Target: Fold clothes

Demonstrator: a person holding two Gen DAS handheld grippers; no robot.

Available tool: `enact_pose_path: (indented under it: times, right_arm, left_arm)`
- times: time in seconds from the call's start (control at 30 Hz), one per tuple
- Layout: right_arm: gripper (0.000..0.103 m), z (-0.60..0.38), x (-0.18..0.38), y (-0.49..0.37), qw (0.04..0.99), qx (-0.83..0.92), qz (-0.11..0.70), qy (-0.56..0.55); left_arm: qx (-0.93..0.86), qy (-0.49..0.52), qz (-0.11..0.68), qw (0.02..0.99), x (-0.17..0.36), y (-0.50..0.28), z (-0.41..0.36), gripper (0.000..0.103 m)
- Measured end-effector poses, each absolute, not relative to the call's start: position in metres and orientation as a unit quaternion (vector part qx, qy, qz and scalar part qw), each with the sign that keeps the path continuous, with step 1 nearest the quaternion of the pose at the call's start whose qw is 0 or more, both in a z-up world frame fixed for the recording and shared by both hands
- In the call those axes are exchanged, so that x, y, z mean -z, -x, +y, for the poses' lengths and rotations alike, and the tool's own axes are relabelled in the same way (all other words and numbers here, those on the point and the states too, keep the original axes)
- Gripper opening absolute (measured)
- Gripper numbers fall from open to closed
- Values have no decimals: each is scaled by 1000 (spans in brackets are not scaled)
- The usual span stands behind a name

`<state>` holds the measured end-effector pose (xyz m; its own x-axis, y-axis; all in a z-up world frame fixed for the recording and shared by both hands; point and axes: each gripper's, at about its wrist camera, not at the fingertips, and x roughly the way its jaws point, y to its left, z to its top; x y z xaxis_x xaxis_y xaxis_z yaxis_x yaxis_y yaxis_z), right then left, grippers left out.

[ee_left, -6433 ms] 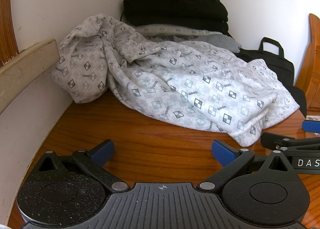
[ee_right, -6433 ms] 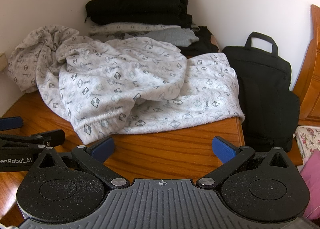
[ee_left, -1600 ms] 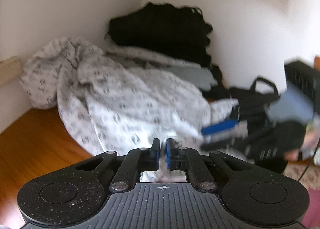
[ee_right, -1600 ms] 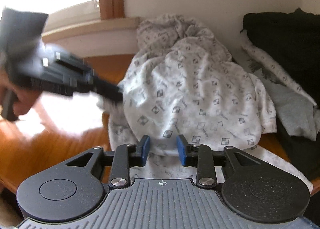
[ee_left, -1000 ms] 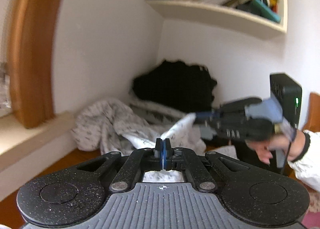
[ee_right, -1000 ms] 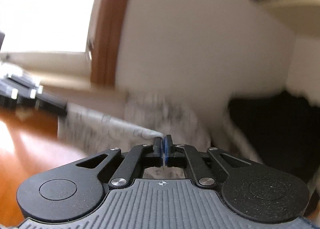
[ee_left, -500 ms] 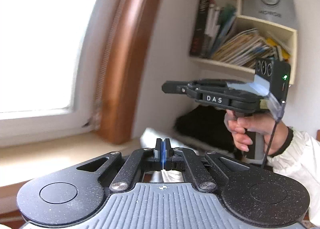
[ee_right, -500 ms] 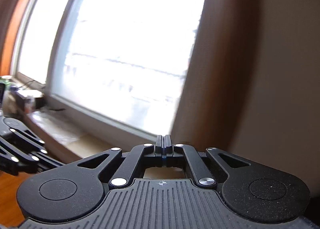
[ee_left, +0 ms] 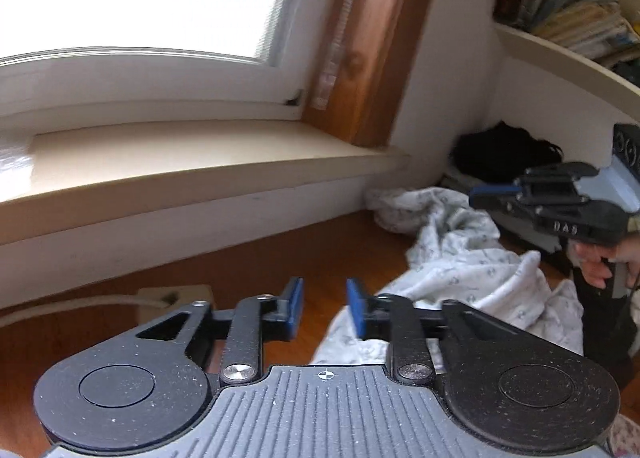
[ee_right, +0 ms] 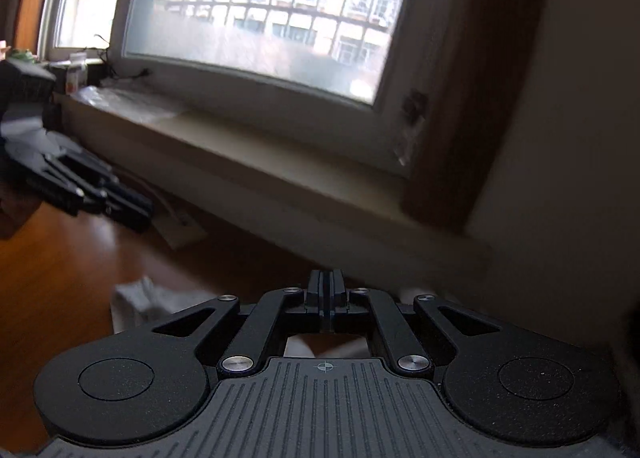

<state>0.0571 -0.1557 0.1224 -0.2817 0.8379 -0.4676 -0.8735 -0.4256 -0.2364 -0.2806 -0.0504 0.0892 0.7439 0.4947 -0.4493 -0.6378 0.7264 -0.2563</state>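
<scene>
The white patterned garment (ee_left: pixel 460 258) lies crumpled on the wooden table (ee_left: pixel 240 258), right of my left gripper (ee_left: pixel 325 310). That gripper is open, its blue pads (ee_left: pixel 294 308) apart with nothing between them and the cloth's near edge just under the right pad. A hand holds my right gripper (ee_left: pixel 476 191) above the garment's far part. In the right wrist view my right gripper (ee_right: pixel 325 290) is shut, with pale cloth (ee_right: pixel 320 346) showing directly beneath its fingers and a fold of it (ee_right: pixel 148 298) to the left. The left gripper (ee_right: pixel 136 213) shows there blurred at the left.
A window sill (ee_left: pixel 180 153) and white wall run along the table's far side. A white socket box with a cord (ee_left: pixel 176 294) lies by the wall. Stacked black clothes (ee_left: pixel 500 149) fill the corner, under a bookshelf (ee_left: pixel 580 29).
My left gripper has opened and let the garment go after both lifted it. Both grippers have dropped back toward the table, and the cloth now lies on the wood.
</scene>
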Motion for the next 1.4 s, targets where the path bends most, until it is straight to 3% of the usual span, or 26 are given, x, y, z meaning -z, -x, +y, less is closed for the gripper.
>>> enact_pose_path:
  times: [0.03,0.07,0.4,0.5,0.6,0.63,0.73,0.93,0.97,1.0,1.1,1.4]
  right_arm:
    - [3,-161,-119,-66,538,-796,37,275]
    - [4,-164,-114,-73,540,-793,40,279]
    - [16,-218,-93,-87,538,-781,45,313]
    - [24,-232,-88,-94,537,-778,48,323]
    - [30,-245,-81,-104,536,-773,53,335]
    - [32,-248,-78,-108,536,-771,55,340]
    - [38,-254,-65,-114,541,-759,53,359]
    - [34,-245,-44,-125,573,-731,47,367]
    - [30,-244,-46,-128,576,-734,51,356]
    - [16,-243,-52,-131,579,-738,56,343]
    - [7,-243,-76,-134,597,-740,41,306]
    - [5,-229,-189,-106,617,-753,-52,220]
  left_arm:
    - [-301,196,183,915,-89,272,-50,56]
    - [-291,191,190,918,-88,261,-50,58]
    - [-240,149,259,924,-61,202,-74,59]
    - [-247,145,274,918,-56,198,-73,55]
    - [-257,141,281,914,-54,197,-70,26]
    - [-262,139,278,913,-56,197,-70,9]
    - [-283,132,262,913,-65,197,-68,6]
    - [-306,122,228,916,-94,209,-65,5]
    - [-309,119,222,917,-100,212,-66,5]
    - [-311,116,214,919,-107,216,-68,5]
    - [-316,108,190,923,-130,227,-72,5]
    - [-364,77,93,924,-217,286,-84,5]
